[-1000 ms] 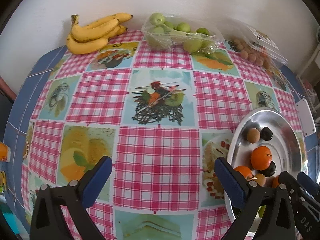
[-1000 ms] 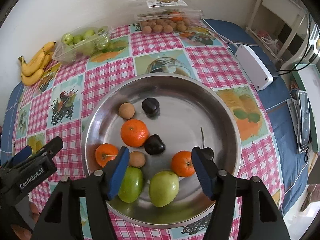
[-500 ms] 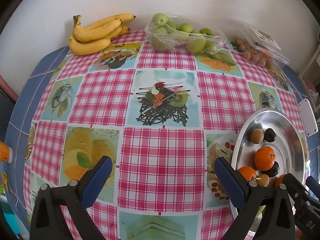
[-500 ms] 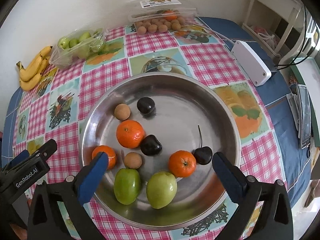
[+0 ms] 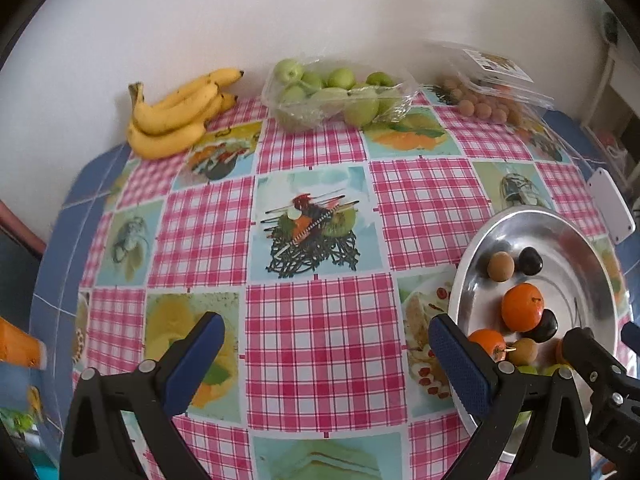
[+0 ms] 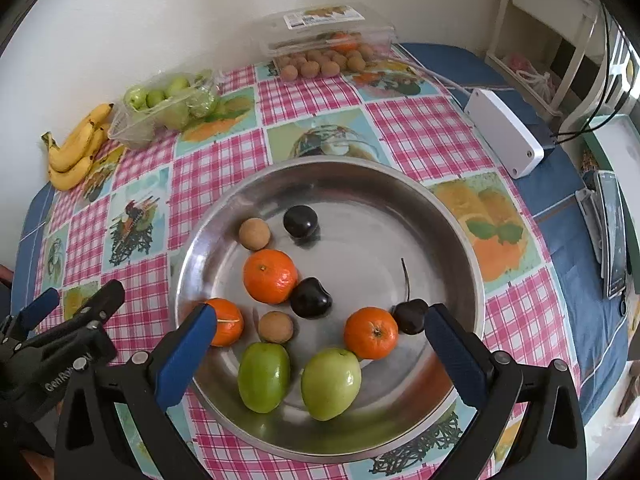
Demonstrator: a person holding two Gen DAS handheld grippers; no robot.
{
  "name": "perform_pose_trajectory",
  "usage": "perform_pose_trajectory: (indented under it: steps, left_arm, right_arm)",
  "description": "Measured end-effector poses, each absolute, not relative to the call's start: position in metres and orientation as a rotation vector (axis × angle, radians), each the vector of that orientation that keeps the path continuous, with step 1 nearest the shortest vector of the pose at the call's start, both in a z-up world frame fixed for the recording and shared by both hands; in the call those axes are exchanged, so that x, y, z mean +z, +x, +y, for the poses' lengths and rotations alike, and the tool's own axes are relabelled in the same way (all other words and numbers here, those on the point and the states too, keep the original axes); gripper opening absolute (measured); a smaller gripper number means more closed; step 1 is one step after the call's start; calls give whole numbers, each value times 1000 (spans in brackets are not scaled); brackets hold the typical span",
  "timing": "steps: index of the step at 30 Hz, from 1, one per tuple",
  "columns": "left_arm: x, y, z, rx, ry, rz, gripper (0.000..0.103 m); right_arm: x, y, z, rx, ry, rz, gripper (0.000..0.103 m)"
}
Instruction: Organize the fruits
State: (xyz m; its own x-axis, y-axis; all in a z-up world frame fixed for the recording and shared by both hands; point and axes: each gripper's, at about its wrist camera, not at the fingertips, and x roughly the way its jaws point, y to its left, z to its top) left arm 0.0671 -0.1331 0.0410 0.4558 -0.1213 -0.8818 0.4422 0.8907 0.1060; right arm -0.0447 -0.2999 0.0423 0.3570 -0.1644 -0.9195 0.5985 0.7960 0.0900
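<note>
The steel bowl [image 6: 460, 240] stands on the tabletop [image 6: 420, 132] just under my right claw [image 6: 316, 340], and the mixed fruits lie loose in it: two green apples [image 6: 331, 383] at the near side, three mandarins [image 6: 270, 276], two small brown fruits [image 6: 254, 233] and three dark cherries [image 6: 310, 297]. The nearest mandarin [image 6: 371, 333] touches a cherry with a stem [image 6: 409, 315]. My right claw is wide apart and holds nothing; its two fingers stand at both sides of the near fruits, above them. My left claw [image 5: 324, 356] is also apart and empty, over the checked cloth beside the bowl.

Farther, along the wall, I see the places where each kind belongs, I think: the bananas [image 5: 176, 120], the open bag of green apples [image 5: 336, 96] and the clear box of brown fruits [image 6: 324, 46].

I judge that I am at the choosing step, before a new pick. The next move calls for lowering the right claw around one fruit only. The apples are the nearest, but they are wide and smooth, so I must center well. Otherwise a finger may push the mandarin or the cherry.
</note>
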Motion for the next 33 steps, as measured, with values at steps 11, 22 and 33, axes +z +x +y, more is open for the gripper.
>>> perform_pose_trajectory:
  steps: [11, 22, 33]
  left_arm:
    - [44, 56, -123, -211, 404, 1022, 103]
    - [46, 42, -97, -213, 349, 1051, 103]
    - [49, 12, -78, -231, 367, 1037, 103]
  right_arm:
    - [44, -54, -281, -498, 401, 1099, 103]
    - [38, -71, -266, -495, 370, 1119, 103]
    - [33, -93, -254, -491, 372, 1128, 103]
